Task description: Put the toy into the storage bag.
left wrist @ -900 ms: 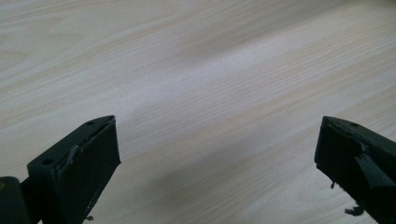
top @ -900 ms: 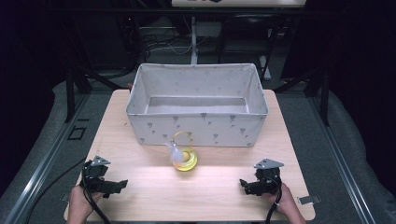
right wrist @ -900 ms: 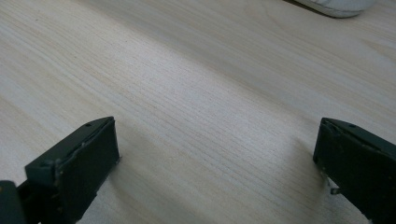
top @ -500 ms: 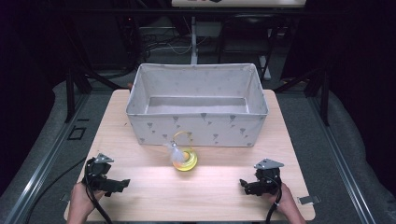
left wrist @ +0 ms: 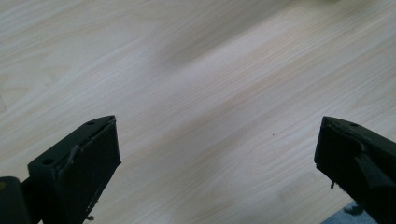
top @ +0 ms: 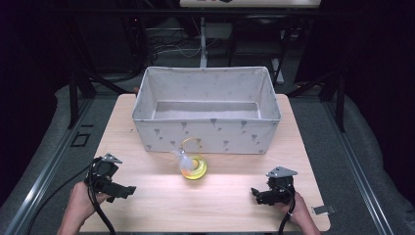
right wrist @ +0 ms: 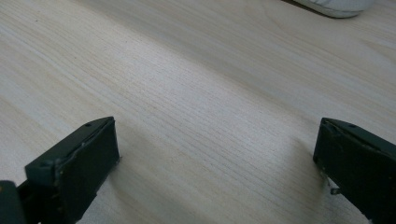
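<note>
Just in front of the fabric box sits a yellow ring toy, with the left gripper and right gripper flanking it, jaws wide, holding nothing.

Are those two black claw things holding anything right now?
No. The left gripper and right gripper both stand open over bare table, with nothing between their jaws; the yellow ring toy lies untouched.
</note>
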The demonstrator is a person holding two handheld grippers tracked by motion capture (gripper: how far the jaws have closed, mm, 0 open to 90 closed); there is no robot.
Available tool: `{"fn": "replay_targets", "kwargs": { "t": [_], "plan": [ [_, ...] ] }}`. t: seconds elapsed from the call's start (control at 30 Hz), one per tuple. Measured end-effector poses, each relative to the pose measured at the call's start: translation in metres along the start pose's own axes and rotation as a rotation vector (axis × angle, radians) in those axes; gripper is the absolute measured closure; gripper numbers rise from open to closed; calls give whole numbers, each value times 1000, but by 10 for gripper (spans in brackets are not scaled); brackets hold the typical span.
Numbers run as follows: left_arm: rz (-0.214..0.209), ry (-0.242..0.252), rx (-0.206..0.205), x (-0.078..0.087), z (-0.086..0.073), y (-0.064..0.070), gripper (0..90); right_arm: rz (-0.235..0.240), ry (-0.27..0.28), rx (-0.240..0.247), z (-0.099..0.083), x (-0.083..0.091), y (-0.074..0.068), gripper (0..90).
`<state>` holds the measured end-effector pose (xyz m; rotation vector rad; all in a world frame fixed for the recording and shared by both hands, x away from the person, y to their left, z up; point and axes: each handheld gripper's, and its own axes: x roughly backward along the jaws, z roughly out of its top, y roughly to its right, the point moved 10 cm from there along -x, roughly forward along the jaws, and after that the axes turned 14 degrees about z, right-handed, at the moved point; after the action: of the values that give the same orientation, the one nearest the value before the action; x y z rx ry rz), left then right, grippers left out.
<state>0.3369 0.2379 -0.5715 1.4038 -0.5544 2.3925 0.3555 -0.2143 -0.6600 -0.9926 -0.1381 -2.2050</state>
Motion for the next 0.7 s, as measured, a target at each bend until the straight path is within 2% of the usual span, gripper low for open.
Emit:
{"fn": "replay_targets", "kwargs": {
  "t": [0.1, 0.13, 0.37, 0.47, 0.7],
  "plan": [
    [-8, -7, -14, 2, 4, 1, 2, 0, 1, 0, 0, 0, 0, 0],
    [-12, -13, -36, 6, 9, 3, 2, 0, 0, -1, 0, 0, 0, 0],
    [-35, -21, -98, 17, 27, 14, 2, 0, 0, 0, 0, 0, 0, 0],
    [-34, -30, -121, 20, 32, 18, 2, 0, 0, 0, 0, 0, 0, 0],
    [-27, -36, -189, 35, 58, 26, 2, 0, 0, 0, 0, 0, 0, 0]
  ]
}}
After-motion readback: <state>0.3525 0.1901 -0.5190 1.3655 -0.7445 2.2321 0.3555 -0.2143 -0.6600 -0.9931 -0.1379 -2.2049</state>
